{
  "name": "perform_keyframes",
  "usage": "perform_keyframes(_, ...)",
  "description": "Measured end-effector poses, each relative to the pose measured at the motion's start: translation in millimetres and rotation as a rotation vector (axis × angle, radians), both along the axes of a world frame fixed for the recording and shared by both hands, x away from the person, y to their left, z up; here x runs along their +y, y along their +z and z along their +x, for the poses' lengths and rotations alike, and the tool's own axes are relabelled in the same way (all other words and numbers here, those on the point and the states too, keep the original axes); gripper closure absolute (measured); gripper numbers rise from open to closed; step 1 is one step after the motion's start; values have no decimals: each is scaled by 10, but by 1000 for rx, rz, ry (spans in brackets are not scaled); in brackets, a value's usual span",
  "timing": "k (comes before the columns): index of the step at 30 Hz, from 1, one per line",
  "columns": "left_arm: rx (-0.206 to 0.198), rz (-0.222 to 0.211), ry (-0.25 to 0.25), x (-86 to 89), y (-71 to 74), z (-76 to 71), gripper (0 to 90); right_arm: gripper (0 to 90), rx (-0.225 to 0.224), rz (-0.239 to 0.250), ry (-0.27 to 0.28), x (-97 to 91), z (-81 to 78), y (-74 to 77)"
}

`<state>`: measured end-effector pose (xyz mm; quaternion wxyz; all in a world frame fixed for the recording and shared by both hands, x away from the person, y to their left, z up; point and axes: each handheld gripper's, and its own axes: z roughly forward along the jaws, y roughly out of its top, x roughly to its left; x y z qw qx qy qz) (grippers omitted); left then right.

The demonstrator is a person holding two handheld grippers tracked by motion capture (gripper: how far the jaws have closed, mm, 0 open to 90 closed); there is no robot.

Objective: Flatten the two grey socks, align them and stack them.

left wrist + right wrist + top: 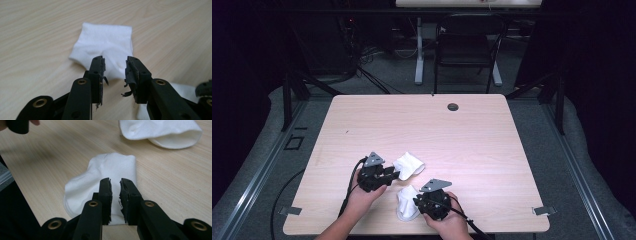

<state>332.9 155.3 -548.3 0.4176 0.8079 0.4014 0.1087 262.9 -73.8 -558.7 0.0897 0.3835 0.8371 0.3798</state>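
Nearest the high camera, at the bottom centre of its frame, two forearms come in over the near edge of the pale wooden table [362, 115], each hand carrying a black gripper, and two white socks lie just ahead of them. Of the two socks, the near sock [407, 204] sits low in the frame, just left of the right gripper [424, 199], its long axis running up and down the picture with its rounded end at the table's front edge. In the right gripper view that sock [110, 167] lies directly beyond and under the jaws, stretching from lower left toward upper centre; the right gripper [115, 192] has its jaws narrowly parted over the cloth, and no fold shows pinched between them. The far sock [409, 165] lies a little higher, toward the centre of the high view, slanting up to the right, with the left gripper [393, 173] at its lower left end. In the left gripper view that sock [105, 47] spreads away straight ahead, toward the upper middle of the frame, and the left gripper [115, 68] stands spread, jaws clear of the fabric with its near edge between and below them. Judging by this, each sock belongs to the hand beside it: any coming grasp turns on the left jaws dropping forward along the far sock's slanted axis.
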Motion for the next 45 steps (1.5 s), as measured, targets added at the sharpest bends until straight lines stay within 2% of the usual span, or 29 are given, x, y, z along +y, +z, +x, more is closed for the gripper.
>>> perform_keyframes(1,4,-4,7,59,-12,-73,660,785,1,2,-1,2,4,5)
perform_keyframes(6,23,-13,14,166,-20,-189,638,755,2,15,9,16,1,25)
perform_keyframes(8,20,-22,25,205,-13,-239,623,722,4,7,28,45,1,22)
perform_keyframes(10,28,-48,30,260,0,-302,608,695,21,5,39,78,-7,15)
perform_keyframes(13,23,-47,34,301,3,-351,598,673,18,-7,66,130,-31,3)
perform_keyframes(20,17,-64,65,353,-18,-339,588,636,21,-25,96,222,-49,-18)
perform_keyframes(21,14,-50,67,355,-22,-342,587,629,25,-22,101,239,-52,-24)
perform_keyframes(25,15,-40,57,357,-43,-339,587,620,17,-3,120,294,-87,-2)
perform_keyframes(32,20,-42,52,336,-55,-352,581,593,29,-23,153,383,-102,-47)
perform_keyframes(33,22,-39,51,331,-53,-357,581,613,22,-44,155,408,-100,-76)
perform_keyframes(35,21,-42,52,327,-58,-358,580,644,16,-51,154,413,-99,-82)
perform_keyframes(36,25,-41,48,319,-66,-361,580,708,4,-72,146,416,-86,-97)
perform_keyframes(37,25,-41,48,319,-66,-361,579,708,4,-72,146,416,-86,-97)
perform_keyframes(38,28,-36,45,309,-72,-365,580,783,7,-70,138,413,-62,-121)
perform_keyframes(41,37,-27,29,279,-84,-381,579,827,15,-62,132,401,-47,-150)
perform_keyframes(42,41,-26,22,259,-89,-394,579,857,27,-31,119,375,-28,-171)
perform_keyframes(45,46,-5,-2,201,-106,-435,580,868,50,0,104,347,0,-182)
